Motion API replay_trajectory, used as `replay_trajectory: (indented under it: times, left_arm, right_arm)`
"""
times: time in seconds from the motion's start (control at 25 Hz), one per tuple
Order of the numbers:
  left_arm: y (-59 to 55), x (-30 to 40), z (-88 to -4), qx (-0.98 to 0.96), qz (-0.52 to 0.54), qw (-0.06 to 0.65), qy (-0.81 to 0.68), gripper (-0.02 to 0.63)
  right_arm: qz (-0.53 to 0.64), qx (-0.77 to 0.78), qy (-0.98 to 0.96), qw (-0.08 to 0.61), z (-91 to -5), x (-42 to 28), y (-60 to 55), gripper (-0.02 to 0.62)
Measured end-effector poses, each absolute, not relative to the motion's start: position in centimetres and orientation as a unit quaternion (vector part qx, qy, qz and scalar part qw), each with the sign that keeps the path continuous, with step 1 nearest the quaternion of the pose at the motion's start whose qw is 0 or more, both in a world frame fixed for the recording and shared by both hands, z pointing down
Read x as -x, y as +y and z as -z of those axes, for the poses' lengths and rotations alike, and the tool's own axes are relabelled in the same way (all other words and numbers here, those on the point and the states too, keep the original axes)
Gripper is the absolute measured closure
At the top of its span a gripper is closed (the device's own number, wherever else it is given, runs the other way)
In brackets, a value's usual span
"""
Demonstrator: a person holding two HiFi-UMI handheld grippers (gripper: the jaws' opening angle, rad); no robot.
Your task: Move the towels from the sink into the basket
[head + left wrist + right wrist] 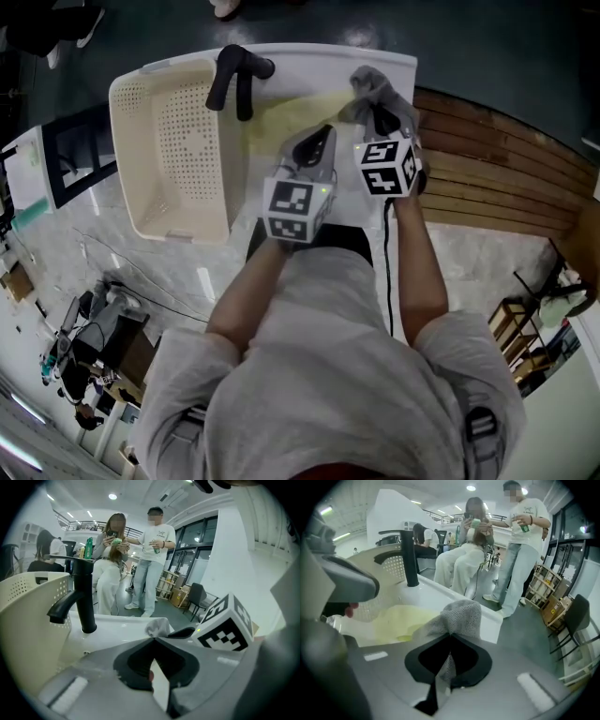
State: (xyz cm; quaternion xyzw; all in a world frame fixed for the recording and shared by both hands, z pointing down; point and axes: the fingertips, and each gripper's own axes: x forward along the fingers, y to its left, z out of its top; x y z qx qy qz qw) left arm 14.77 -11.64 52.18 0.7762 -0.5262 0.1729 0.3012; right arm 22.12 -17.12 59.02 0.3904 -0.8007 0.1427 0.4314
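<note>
Grey towel (459, 616) pinched in right tongs (449, 637), held above the sink (314, 61), likely bound for the basket (178, 141); left tongs (153, 640) closed empty; yellow towel (281, 117) waits.

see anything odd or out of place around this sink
Nothing stands out. The right gripper has its jaws shut on a bunched grey towel at the sink. A yellow towel lies crumpled in the sink, and the basket beside it is upright and empty. No spill or damage shows.
</note>
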Motion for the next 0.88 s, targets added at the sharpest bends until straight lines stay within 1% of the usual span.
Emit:
replay_trajectory:
  times: [0.24,0.6,0.88]
  left_arm:
    - [-11.7,-14.1,-51.1,-0.769,-0.162,0.296,-0.543,0.584]
    - [-10.7,-13.6,-48.0,-0.781,-0.138,0.271,-0.545,0.586]
    - [-9.7,-11.9,-44.9,-0.782,-0.128,0.239,-0.561,0.586]
  right_arm:
    - [-0.144,-0.405,-0.820,0.378,-55.7,-22.0,-17.0,0.581]
    - [-0.127,-0.430,-0.848,0.283,-47.7,-20.6,-15.9,0.582]
    - [-0.103,-0.418,-0.869,0.246,-43.4,-17.6,-14.0,0.583]
